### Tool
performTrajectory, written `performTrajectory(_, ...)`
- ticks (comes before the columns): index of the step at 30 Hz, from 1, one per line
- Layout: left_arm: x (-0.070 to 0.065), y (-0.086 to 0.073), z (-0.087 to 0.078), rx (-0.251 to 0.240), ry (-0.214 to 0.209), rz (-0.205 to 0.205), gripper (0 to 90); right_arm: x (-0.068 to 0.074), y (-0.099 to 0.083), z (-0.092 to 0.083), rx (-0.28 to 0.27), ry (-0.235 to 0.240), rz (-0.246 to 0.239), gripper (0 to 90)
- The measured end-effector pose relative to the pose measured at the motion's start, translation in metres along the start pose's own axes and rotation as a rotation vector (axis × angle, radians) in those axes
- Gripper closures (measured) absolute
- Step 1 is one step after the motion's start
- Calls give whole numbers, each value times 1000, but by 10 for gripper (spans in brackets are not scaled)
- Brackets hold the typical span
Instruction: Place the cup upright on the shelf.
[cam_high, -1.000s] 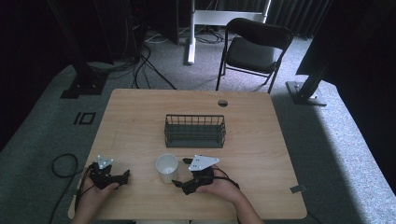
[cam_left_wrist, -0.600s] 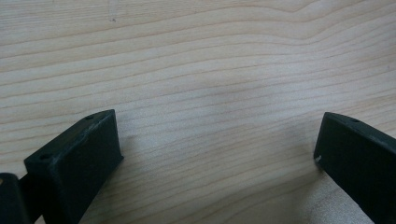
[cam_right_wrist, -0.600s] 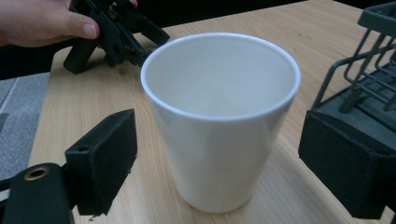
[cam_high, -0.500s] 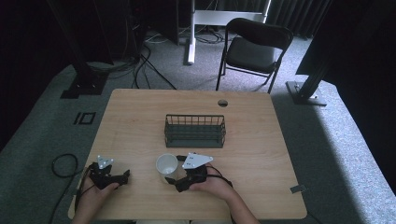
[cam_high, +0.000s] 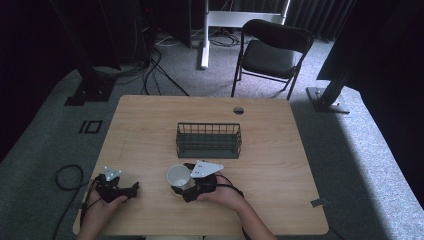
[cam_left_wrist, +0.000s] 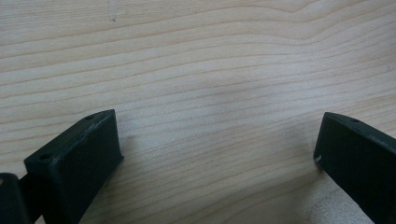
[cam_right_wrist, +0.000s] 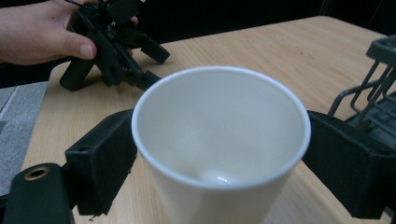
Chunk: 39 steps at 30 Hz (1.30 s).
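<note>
A white paper cup (cam_high: 178, 176) stands upright on the wooden table (cam_high: 270, 165), near the front middle. My right gripper (cam_high: 180, 180) has one black jaw on each side of it. In the right gripper view both jaws press the wall of the empty cup (cam_right_wrist: 219, 130), so the right gripper (cam_right_wrist: 219, 161) is shut on the cup. My left gripper (cam_high: 134, 189) rests on the table at the front left, held by a hand. Its jaws stand wide apart over bare wood in the left gripper view, so the left gripper (cam_left_wrist: 217, 154) is open and holds nothing.
A dark wire basket (cam_high: 208, 141) stands just beyond the cup in the middle of the table. A round cable hole (cam_high: 238, 110) is near the far edge. A black folding chair (cam_high: 272, 52) stands on the floor behind the table.
My right gripper has slid left, up to the cup, and its jaws now sit on both sides of it. The cup and the left gripper have hardly moved.
</note>
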<state>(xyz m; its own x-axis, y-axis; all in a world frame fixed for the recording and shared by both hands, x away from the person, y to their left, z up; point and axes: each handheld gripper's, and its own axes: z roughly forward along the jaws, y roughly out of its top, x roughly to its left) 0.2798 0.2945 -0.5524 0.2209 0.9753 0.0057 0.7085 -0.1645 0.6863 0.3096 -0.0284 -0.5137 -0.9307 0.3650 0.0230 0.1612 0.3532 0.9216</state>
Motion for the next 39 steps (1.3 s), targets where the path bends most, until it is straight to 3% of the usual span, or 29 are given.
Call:
performTrajectory(10, 0, 0, 0, 0, 0, 1, 8, 1, 3, 4, -27, -1, -9, 120)
performTrajectory(19, 0, 0, 0, 0, 0, 0, 8, 2, 2, 4, -23, -16, -21, 190)
performTrajectory(24, 0, 0, 0, 0, 0, 0, 8, 0, 5, 2, -20, -17, 2, 192)
performTrajectory(39, 0, 0, 0, -1, 0, -1, 8, -3, 28, -13, -60, -23, 24, 194)
